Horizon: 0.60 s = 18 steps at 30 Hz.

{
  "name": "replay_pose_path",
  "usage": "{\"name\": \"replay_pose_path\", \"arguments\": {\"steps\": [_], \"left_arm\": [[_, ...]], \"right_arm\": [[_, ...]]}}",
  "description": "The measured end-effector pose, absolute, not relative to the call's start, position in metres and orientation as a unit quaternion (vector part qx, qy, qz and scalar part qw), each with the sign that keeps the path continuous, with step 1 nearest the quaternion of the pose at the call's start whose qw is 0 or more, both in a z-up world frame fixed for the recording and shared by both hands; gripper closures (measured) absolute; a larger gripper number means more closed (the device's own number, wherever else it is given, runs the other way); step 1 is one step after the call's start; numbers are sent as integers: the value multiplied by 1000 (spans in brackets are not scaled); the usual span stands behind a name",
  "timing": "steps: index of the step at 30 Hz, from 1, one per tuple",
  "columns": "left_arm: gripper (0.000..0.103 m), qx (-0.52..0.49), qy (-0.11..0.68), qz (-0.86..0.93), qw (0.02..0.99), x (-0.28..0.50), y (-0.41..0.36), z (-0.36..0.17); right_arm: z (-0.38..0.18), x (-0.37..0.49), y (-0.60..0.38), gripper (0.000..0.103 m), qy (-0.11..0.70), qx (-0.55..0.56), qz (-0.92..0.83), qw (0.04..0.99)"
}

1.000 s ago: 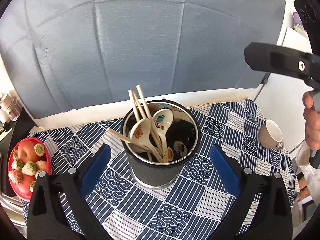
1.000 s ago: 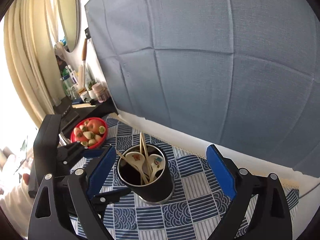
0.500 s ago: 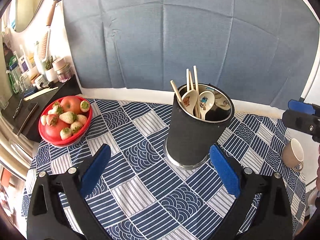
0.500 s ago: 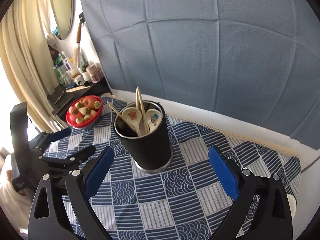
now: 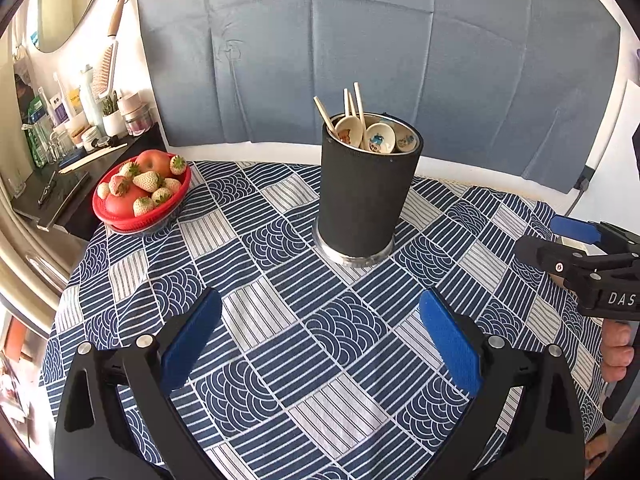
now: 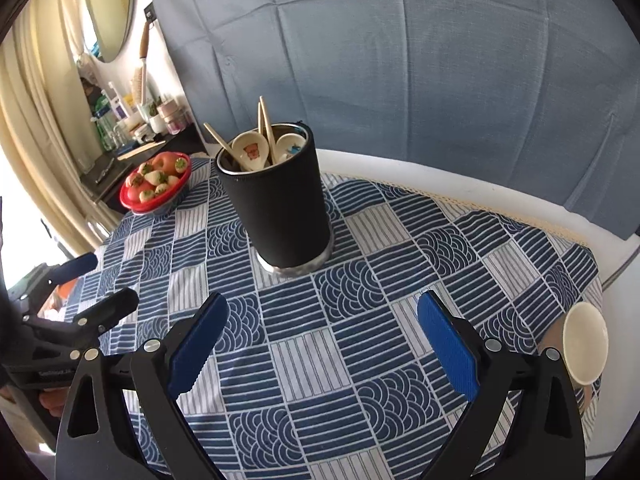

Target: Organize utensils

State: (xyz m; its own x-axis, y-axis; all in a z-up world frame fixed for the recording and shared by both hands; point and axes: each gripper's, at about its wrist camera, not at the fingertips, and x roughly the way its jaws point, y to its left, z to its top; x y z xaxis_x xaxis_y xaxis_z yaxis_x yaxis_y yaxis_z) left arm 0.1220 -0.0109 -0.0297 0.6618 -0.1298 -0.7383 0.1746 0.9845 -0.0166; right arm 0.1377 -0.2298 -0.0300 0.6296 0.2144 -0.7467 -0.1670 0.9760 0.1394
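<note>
1. The black cylindrical utensil holder with a metal base ring (image 5: 366, 196) stands upright near the middle of the counter, on the blue-and-white patterned tablecloth (image 5: 280, 320).
2. Inside the holder, the cream ceramic spoons with cartoon prints (image 5: 378, 138) rest bowl-up, and the pale wooden chopsticks (image 5: 352, 104) lean against the rim, their tips projecting above it.
3. No loose utensil is visible on the tablecloth in either view. Judgement: the sorting appears complete or nearly so; nothing remains to be collected as far as these views show.
4. The left gripper (image 5: 320, 340) is spread wide and holds nothing. It sits above bare cloth, well apart from the holder.
5. The right gripper (image 6: 322, 344) is likewise wide open and empty, also clear of the holder. Each gripper appears at the edge of the other's view.
6. A cream ceramic cup (image 6: 584, 344) sits near the right edge of the counter, apart from the holder.
7. A red bowl of apples and strawberries (image 5: 140, 196) sits at the far left edge of the cloth.
8. A dark side shelf with bottles and jars (image 5: 72, 136) stands beyond the bowl; a grey-blue fabric backdrop (image 5: 360, 40) hangs behind the counter.
</note>
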Motion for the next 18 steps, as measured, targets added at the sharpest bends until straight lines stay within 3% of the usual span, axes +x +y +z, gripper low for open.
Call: {"name": "replay_pose_path", "arguments": {"steps": [18], "left_arm": [[6, 5, 421, -80, 904, 83, -2, -26]], "right_arm": [[-37, 71, -231, 10, 435, 69, 80, 894]]}}
